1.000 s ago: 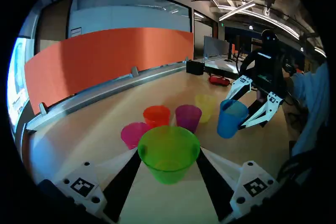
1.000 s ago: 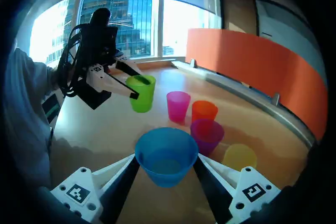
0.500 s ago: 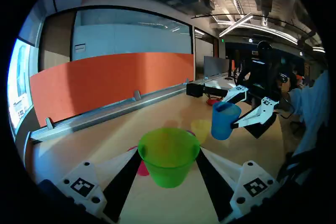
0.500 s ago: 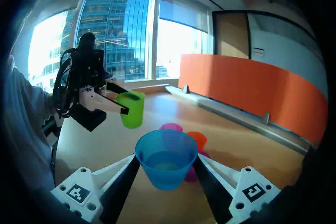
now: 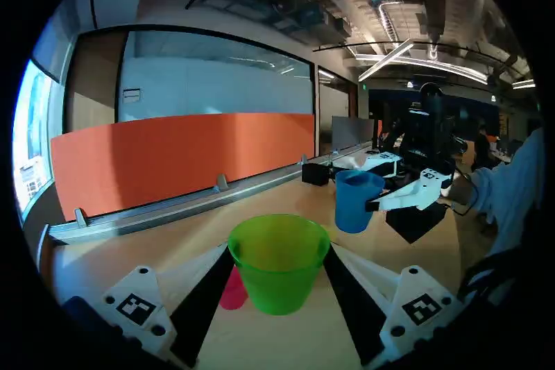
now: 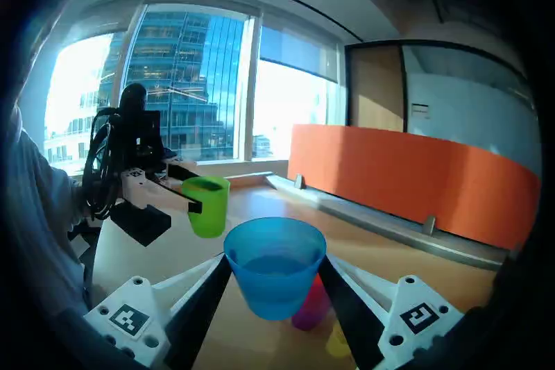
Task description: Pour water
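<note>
Wooden table (image 5: 139, 245) | orange partition (image 5: 180, 155) | tall windows (image 6: 187, 92) | left tool (image 5: 277, 253) clamps green cup (image 5: 279, 269)

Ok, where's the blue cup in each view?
Left gripper view: blue cup right of centre, up and right of the green cup.
Right gripper view: bottom centre, closest to the camera.
Shared landmark: the long orange panel behind the cups.

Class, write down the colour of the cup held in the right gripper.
Blue; the blue cup shows best in the right gripper view, close up.
</note>
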### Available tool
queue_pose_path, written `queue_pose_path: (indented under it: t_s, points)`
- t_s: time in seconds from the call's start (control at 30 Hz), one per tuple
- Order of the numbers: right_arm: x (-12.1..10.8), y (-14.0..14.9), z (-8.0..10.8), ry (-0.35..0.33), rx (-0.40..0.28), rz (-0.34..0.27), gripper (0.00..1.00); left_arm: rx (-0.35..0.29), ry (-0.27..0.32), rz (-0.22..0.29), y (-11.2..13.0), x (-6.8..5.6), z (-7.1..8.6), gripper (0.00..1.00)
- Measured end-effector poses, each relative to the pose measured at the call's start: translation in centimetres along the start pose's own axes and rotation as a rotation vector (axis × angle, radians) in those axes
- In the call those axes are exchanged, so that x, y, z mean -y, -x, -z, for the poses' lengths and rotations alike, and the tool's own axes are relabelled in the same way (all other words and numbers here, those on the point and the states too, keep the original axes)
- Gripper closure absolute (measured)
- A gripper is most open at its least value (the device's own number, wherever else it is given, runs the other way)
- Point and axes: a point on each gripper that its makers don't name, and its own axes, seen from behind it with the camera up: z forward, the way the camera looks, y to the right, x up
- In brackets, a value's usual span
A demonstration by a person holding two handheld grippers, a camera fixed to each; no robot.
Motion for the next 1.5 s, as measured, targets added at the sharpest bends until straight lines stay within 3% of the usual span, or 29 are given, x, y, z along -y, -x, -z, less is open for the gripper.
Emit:
queue_pose_path:
  t_s: [0.77, 1.27, 1.5]
  points:
    - [-0.3, -3.6, -0.4, -0.008, -0.05, 0.039, 0.1, -0.041, 0.028, -0.026, -1.6, -1.8, -0.3, 0.12]
    - [-1.2, -6.8, -1.2, 0.0, -0.096, 0.127, 0.1, -0.053, 0.042, -0.031, -2.0, -2.4, -1.0, 0.13]
    - [-1.7, -8.1, -1.6, -0.002, -0.101, 0.201, 0.11, -0.055, 0.054, -0.021, -1.8, -2.9, -1.5, 0.13]
